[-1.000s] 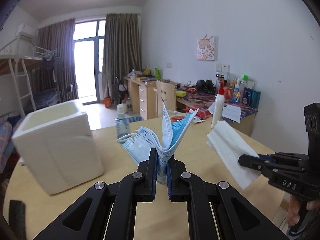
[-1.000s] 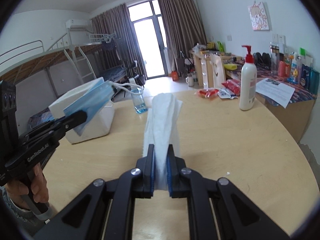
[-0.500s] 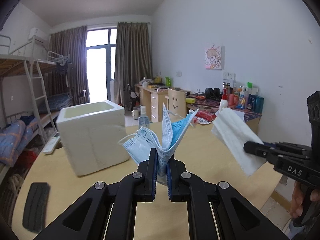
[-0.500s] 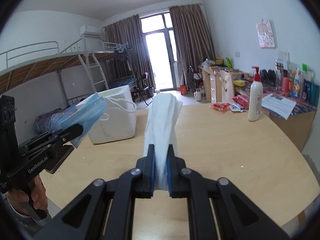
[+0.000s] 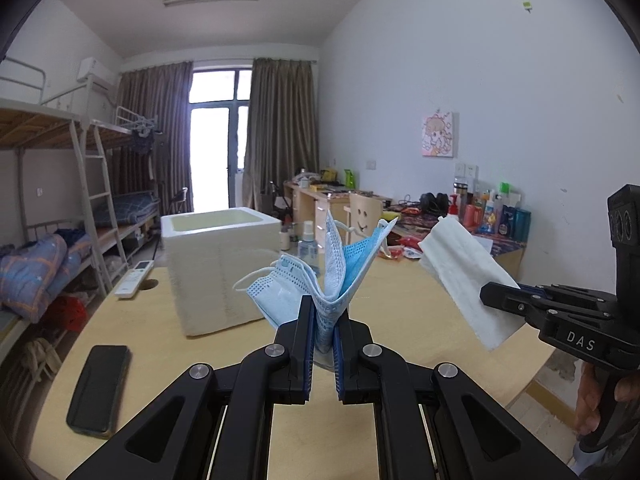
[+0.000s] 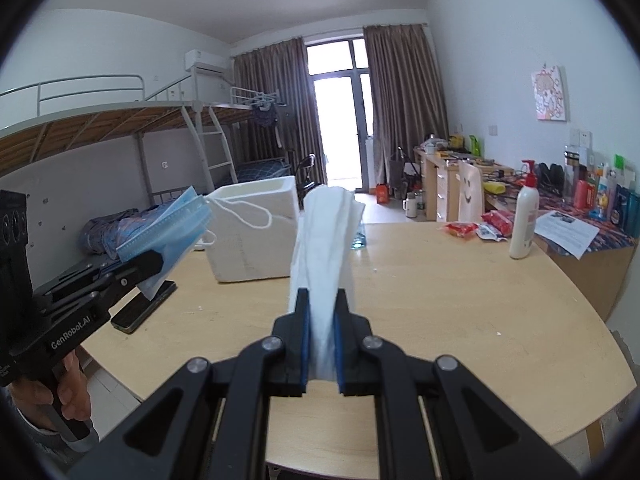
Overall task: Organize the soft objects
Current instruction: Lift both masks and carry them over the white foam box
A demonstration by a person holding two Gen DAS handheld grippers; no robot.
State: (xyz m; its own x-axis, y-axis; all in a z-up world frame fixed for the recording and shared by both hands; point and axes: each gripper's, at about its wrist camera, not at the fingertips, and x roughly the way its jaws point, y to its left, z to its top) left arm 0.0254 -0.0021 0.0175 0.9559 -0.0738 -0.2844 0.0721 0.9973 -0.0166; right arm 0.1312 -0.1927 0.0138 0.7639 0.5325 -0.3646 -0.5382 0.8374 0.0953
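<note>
My left gripper is shut on a bunch of blue face masks, held up over the round wooden table. The same masks show at the left of the right wrist view, white ear loops dangling. A folded white tissue stands pinched in my right gripper, which is shut on it. That tissue and the right gripper appear at the right of the left wrist view. A white foam box with an open top sits on the table beyond both grippers, also visible as the foam box.
A black phone lies near the table's left edge, a white remote behind it. A small spray bottle stands beside the box. A white pump bottle and red snack packets sit at the far right. A bunk bed stands behind.
Both grippers pulled back from the table and swung, so the foam box now appears farther away and nearer the centre. The phone and remote came into view. Both grips are unchanged.
</note>
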